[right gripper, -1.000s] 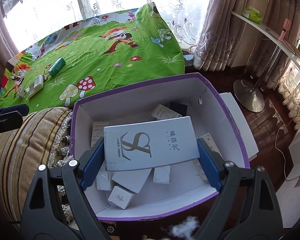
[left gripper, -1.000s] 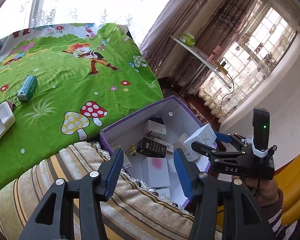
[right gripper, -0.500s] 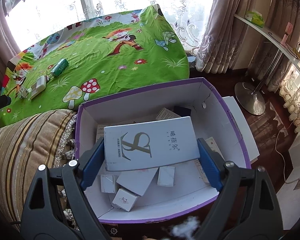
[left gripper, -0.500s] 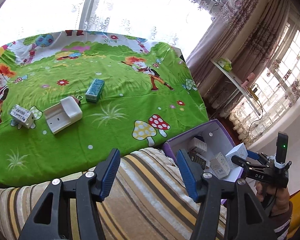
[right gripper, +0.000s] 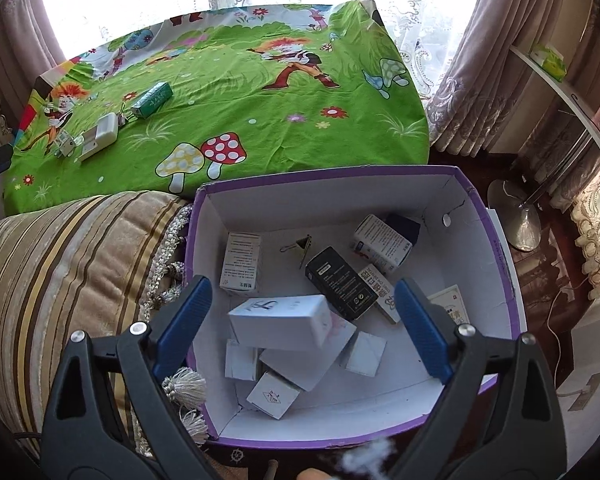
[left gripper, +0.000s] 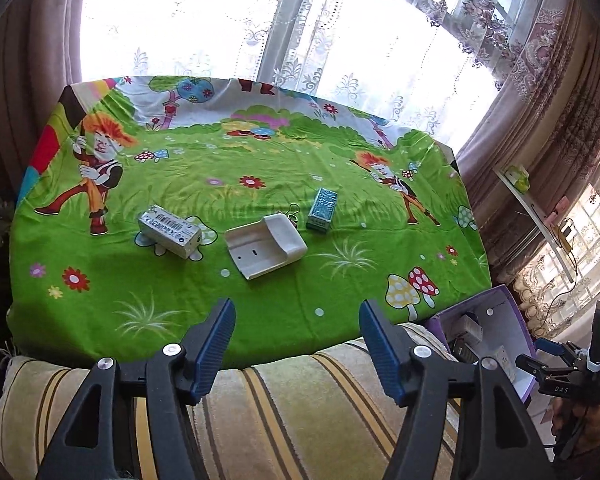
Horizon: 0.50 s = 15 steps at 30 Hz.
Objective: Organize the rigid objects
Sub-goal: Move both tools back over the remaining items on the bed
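My right gripper [right gripper: 302, 292] hangs over the purple box [right gripper: 324, 178] with its jaws opening. The large white box [right gripper: 280, 322] lies loose below them on several small cartons and touches neither pad. My left gripper [left gripper: 296, 320] is over the striped cushion [left gripper: 280, 408] and faces the green table; its jaws are opening with nothing between them. On the cloth ahead lie a white barcode box [left gripper: 170, 236], a white plastic holder [left gripper: 266, 248], a binder clip [left gripper: 293, 214] and a teal box [left gripper: 321, 210].
The purple box also holds a black carton [right gripper: 342, 282] and a binder clip [right gripper: 300, 246]. The cushion [right gripper: 68, 264] lies between box and table. Curtains, a white shelf [right gripper: 560, 80] and a lamp base [right gripper: 516, 216] stand to the right.
The right gripper has let go of the large white box, which has dropped into the purple box. The left gripper has swung left from the box to face the table, its jaws wider.
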{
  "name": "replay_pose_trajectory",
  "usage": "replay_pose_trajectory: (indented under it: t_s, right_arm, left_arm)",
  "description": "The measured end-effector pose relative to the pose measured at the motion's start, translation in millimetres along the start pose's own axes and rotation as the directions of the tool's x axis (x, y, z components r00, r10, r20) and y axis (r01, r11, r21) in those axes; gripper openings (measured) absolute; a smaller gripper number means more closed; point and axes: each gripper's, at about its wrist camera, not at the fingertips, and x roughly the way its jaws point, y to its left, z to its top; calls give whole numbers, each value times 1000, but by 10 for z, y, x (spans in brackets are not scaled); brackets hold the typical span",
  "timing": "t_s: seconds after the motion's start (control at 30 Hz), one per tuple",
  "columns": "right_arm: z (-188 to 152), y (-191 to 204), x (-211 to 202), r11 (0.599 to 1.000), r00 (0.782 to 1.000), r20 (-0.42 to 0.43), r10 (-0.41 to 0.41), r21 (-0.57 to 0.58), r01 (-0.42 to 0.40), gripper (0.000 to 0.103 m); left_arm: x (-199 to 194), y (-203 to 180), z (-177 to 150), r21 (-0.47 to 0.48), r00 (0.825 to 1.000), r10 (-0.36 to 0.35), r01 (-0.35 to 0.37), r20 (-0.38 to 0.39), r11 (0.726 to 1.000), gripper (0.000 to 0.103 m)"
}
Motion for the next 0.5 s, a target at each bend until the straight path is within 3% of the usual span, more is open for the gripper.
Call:
replay_pose_trajectory:
  t_s: [0.5]
  right_arm:
    - [224,315,51,999,1000,0,25,-43,-25,94]
  left_arm:
    - [-72,767,81,-98,995,95,-97,-25,990,66]
